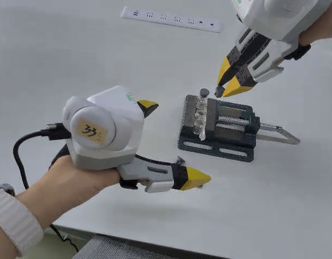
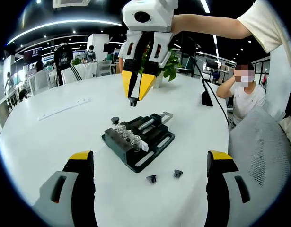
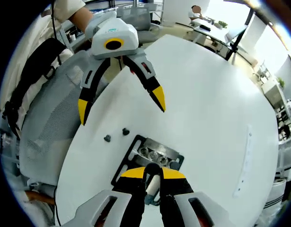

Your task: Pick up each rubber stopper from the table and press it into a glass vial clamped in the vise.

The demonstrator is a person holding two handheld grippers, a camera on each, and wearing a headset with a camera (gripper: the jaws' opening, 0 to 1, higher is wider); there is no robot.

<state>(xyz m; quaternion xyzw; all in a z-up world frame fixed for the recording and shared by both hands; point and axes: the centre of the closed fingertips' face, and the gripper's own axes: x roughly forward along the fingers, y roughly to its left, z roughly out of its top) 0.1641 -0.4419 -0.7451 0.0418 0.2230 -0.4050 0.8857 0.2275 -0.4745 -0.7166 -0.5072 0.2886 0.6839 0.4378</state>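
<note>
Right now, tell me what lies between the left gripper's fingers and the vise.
Two loose rubber stoppers lie on the table between the left gripper and the vise, clearest in the left gripper view.

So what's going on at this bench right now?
A person works two hand-held grippers over a white table. The right hand-held gripper is shut on a dark rubber stopper just above the glass vials clamped in the vise. One end vial is already stoppered. The left hand-held gripper hovers open; two loose stoppers lie on the table beside the vise.
</note>
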